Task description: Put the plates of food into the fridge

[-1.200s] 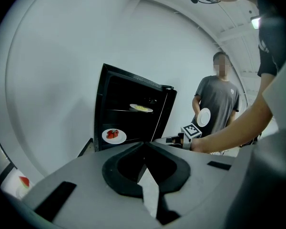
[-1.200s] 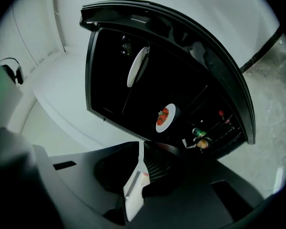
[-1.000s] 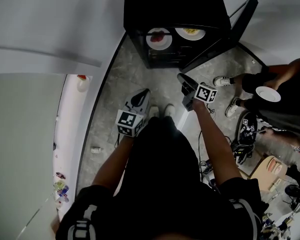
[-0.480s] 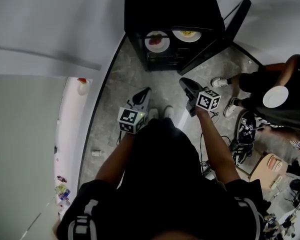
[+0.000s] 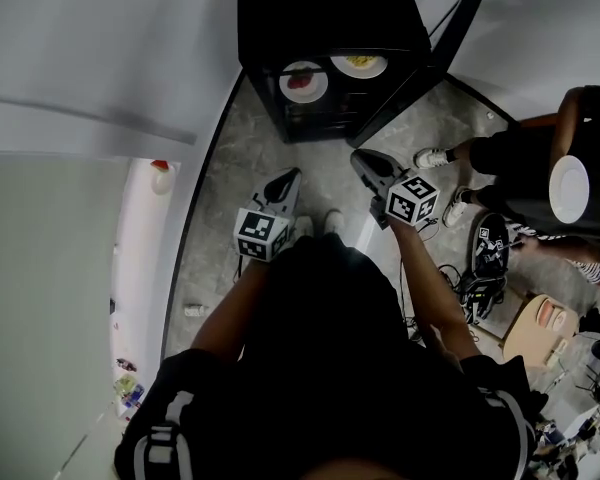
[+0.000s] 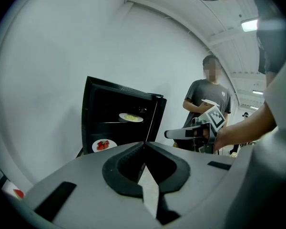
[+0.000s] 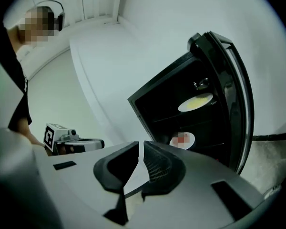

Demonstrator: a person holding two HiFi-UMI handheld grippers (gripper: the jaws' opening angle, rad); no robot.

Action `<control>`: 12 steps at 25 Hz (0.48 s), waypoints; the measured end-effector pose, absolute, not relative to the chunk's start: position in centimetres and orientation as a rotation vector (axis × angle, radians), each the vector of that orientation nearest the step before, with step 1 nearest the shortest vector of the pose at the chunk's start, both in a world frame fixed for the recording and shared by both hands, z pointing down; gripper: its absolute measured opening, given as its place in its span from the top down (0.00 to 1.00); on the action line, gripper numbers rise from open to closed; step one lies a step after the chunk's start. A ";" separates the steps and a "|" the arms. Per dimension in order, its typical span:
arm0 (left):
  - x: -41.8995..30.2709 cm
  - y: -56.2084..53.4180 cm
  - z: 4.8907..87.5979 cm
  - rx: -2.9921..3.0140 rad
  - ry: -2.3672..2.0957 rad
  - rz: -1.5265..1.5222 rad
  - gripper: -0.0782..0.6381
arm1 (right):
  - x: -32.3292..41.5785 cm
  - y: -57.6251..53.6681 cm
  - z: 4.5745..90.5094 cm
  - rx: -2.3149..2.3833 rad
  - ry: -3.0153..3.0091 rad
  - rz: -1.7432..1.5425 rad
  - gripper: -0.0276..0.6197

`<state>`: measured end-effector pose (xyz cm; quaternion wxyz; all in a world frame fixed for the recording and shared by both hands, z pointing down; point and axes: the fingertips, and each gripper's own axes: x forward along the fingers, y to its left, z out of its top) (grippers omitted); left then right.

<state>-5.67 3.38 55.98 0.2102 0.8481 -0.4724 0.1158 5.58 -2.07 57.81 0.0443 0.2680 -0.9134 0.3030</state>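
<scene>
Two plates (image 5: 303, 81) in open fridge (image 5: 320, 8), grey floor (image 5: 242, 168), white walls (image 5: 100, 28)

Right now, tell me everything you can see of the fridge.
The fridge is a small black box, upright on the grey floor by the white wall. Its door is swung wide open to one side. The inside is dark, with shelves: a plate of yellow food sits on the upper one and a plate of red food lower down. Only the floor and the two plates visibly touch it.
</scene>
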 end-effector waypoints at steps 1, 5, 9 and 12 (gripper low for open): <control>-5.6 3.3 55.6 2.369 -1.317 0.313 0.86 | 5.5 -1.9 57.4 0.818 -2.799 0.900 0.88; -5.1 3.6 54.8 2.400 -1.301 0.310 0.86 | 5.0 -0.9 55.6 0.810 -2.828 0.810 0.88; -4.5 3.9 54.4 2.413 -1.295 0.298 0.86 | 4.4 0.6 54.4 0.789 -2.837 0.732 0.88; -4.4 4.1 53.7 2.415 -1.301 0.272 0.86 | 3.8 1.9 54.0 0.776 -2.842 0.704 0.88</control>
